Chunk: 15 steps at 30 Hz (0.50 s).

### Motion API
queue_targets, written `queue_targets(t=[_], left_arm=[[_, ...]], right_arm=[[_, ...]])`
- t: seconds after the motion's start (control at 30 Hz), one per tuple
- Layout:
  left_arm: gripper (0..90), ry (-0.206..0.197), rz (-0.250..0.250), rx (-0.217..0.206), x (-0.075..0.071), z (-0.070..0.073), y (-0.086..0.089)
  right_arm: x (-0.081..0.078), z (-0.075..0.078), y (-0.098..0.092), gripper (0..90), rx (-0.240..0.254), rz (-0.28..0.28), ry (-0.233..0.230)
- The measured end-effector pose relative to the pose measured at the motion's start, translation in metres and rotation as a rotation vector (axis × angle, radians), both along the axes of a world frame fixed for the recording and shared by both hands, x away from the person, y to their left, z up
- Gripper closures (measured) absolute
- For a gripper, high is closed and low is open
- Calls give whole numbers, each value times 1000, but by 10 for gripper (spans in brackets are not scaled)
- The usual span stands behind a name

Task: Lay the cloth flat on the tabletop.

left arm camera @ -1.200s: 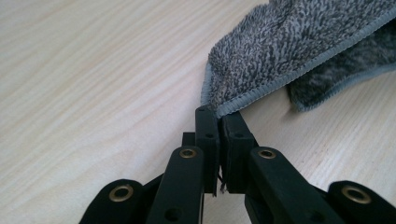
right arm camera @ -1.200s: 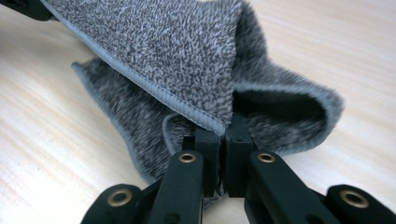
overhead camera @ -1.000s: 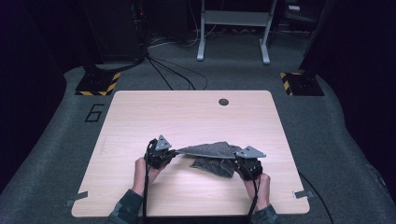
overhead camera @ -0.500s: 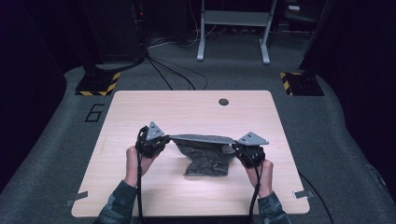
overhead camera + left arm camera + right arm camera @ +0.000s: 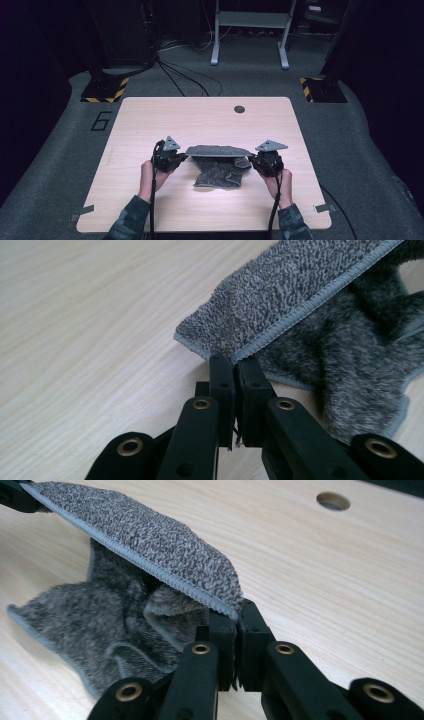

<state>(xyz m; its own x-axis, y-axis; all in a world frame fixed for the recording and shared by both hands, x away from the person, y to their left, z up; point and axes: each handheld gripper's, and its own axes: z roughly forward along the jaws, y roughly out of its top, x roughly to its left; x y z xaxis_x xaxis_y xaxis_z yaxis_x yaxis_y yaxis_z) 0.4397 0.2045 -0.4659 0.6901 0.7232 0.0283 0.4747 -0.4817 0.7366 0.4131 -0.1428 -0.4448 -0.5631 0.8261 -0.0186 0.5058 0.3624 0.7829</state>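
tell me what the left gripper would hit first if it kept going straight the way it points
The grey towel: the left gripper is already shut on its hemmed corner, so going on would push into the taut top edge, then probably the right gripper at the far corner, though depth is unclear.

One grey towel is counted on one worktop — two grippers are seen, left gripper and right gripper — and one round hole.
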Motion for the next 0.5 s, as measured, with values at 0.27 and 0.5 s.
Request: queue_targets(t=[0.27,0.5], left_arm=[[873,40,25,15,43,-3,-3],[873,-23,66,61,85,40,-9]], right_arm=[[48,-11,-3,876,1,-3,32],[99,33,1,877,-30,-38,-29]])
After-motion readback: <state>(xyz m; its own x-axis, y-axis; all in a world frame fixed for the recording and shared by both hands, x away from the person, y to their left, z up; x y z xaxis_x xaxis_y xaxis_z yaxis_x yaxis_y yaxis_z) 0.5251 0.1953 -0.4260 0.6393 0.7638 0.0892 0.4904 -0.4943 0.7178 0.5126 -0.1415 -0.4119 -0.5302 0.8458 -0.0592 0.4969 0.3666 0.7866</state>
